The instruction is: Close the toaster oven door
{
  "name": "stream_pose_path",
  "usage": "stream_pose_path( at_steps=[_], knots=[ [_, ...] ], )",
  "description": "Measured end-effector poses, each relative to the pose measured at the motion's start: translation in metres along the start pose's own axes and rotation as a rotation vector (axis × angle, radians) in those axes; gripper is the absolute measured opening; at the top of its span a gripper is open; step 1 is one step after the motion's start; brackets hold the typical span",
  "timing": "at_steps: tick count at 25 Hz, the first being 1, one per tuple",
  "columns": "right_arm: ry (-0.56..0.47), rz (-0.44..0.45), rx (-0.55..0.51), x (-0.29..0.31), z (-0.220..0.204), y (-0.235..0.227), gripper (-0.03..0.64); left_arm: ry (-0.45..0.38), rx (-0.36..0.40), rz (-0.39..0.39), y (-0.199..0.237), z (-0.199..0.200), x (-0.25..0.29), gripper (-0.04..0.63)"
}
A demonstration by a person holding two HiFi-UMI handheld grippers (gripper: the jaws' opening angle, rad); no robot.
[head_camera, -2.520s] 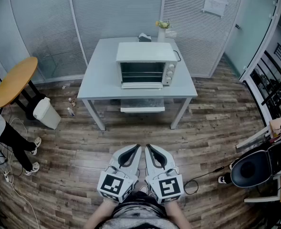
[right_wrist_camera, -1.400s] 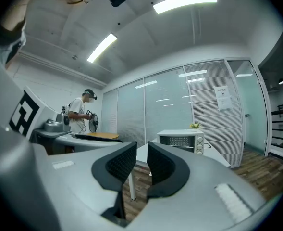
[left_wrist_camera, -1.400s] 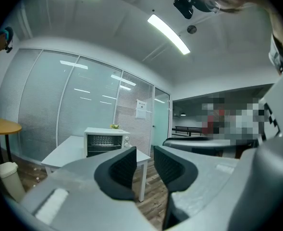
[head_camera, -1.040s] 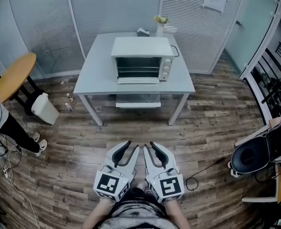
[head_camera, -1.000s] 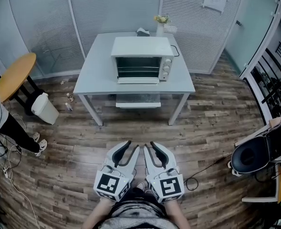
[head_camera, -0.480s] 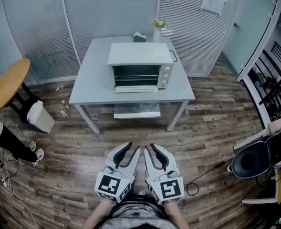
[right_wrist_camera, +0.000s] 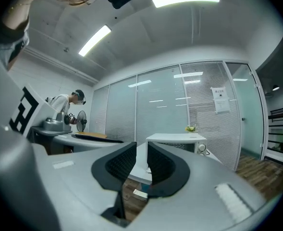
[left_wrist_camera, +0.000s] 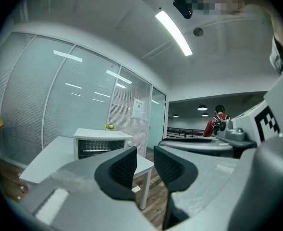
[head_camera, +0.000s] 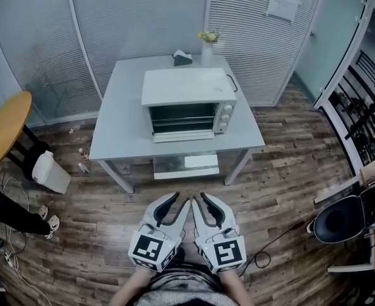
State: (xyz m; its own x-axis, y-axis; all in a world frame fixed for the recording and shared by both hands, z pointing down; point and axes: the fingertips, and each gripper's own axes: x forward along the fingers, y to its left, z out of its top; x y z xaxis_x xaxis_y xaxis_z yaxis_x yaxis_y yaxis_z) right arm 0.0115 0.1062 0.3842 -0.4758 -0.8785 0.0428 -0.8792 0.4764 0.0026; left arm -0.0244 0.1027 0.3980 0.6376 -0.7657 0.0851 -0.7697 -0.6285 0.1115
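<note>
A white toaster oven (head_camera: pixel 186 104) stands on a pale grey table (head_camera: pixel 117 129) across the room. Its door (head_camera: pixel 183 136) hangs folded down at the front, with the dark inside and rack showing. Both grippers are held low near my body, far from the table, side by side and pointing toward it. My left gripper (head_camera: pixel 176 203) and my right gripper (head_camera: pixel 204 201) each stand open with a narrow gap and nothing between the pads. The toaster oven (left_wrist_camera: pixel 102 145) shows small beyond the left jaws, and the same toaster oven (right_wrist_camera: pixel 179 141) appears past the right jaws.
A vase of flowers (head_camera: pixel 207 43) stands at the table's back edge. To the left are a round yellow table (head_camera: pixel 6 129), a white bin (head_camera: pixel 50 171) and a person's legs (head_camera: pixel 12 212). A black chair (head_camera: pixel 340 218) and a cable (head_camera: pixel 276 241) lie to the right on wood floor.
The view has moved closer to the table and slightly left, so the toaster oven looks larger. Both grippers keep the same pose and gap near my body.
</note>
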Motion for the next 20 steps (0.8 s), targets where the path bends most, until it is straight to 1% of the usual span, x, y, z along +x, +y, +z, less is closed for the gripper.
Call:
stream_pose_path(
  at_steps=[8,14,20],
  knots=[
    [0.018,-0.024,0.012,0.046,-0.007,0.000,0.072,0.022,-0.001,-0.021,0.045,-0.003,0.016,0.120],
    [0.028,-0.026,0.024,0.077,-0.007,0.001,0.072,0.024,-0.024,-0.011,0.073,-0.004,0.024,0.120],
    [0.051,-0.019,0.016,0.094,-0.009,0.001,0.074,0.032,-0.035,-0.004,0.092,-0.006,0.031,0.120]
  ],
)
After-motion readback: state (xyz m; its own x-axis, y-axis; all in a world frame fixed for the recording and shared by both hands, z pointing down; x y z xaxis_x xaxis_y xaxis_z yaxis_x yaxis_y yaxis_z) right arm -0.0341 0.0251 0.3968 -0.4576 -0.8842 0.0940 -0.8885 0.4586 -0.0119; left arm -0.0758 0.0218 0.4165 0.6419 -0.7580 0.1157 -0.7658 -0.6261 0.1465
